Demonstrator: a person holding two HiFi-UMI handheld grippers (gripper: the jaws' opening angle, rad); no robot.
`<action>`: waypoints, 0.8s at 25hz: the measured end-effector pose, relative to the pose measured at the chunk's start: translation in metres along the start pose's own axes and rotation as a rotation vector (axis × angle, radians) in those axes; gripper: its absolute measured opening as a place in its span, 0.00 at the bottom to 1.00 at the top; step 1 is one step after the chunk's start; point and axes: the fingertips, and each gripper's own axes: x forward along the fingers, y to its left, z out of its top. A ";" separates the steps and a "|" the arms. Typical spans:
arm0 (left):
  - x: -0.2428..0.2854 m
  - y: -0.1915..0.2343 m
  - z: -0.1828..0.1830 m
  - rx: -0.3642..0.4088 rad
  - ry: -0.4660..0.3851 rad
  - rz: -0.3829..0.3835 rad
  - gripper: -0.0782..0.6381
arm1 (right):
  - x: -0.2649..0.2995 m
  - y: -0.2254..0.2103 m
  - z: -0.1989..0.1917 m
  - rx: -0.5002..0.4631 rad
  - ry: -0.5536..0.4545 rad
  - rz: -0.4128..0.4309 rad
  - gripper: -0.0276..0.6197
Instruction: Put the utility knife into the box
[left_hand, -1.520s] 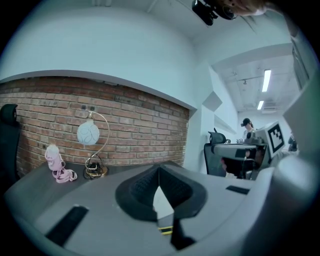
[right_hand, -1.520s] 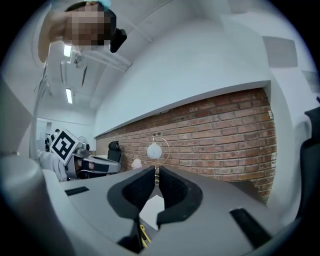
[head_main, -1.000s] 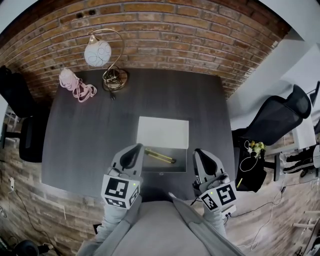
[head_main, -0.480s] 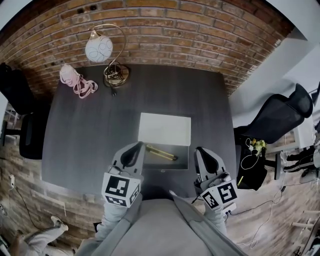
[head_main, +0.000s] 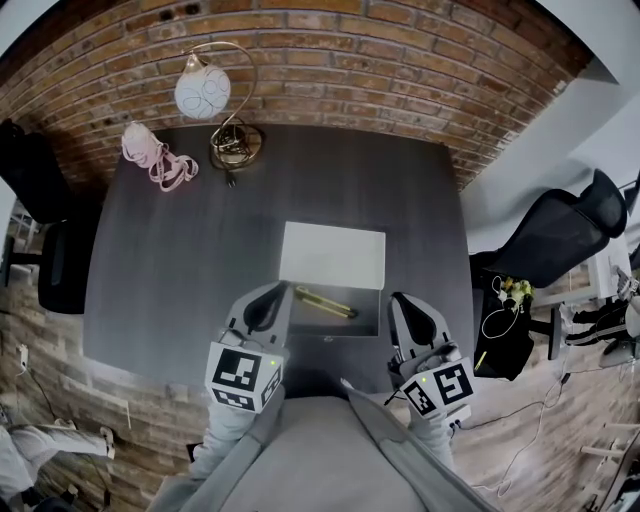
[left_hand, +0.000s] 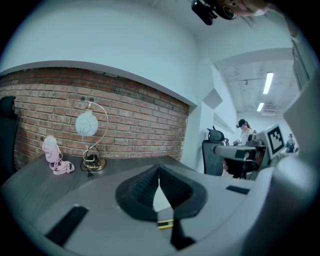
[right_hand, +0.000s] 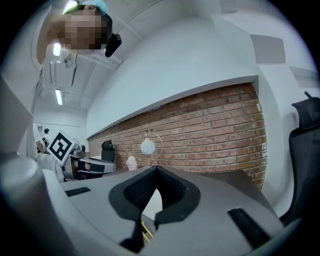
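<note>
The utility knife (head_main: 322, 302) already lies inside the open box (head_main: 330, 331), with its long axis slanting from far left to near right. The left gripper (head_main: 267, 303) is just beside the box's left edge and is the nearer one to the knife. The right gripper (head_main: 405, 310) stands a little apart on the other side. Both have their jaws pressed together on nothing, so the task seems done

The utility knife (head_main: 322, 302) is yellow, the box (head_main: 334, 255) white and grey, the table (head_main: 180, 260) dark grey.
</note>
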 end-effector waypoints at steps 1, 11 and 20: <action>0.000 0.000 -0.001 -0.001 0.000 0.000 0.14 | 0.001 0.001 0.000 0.000 0.000 0.000 0.07; -0.001 0.006 -0.006 -0.011 0.010 0.005 0.14 | 0.003 0.002 -0.007 -0.007 0.021 -0.007 0.07; 0.002 0.013 -0.009 -0.014 0.020 0.000 0.14 | 0.008 0.002 -0.009 -0.013 0.033 -0.016 0.07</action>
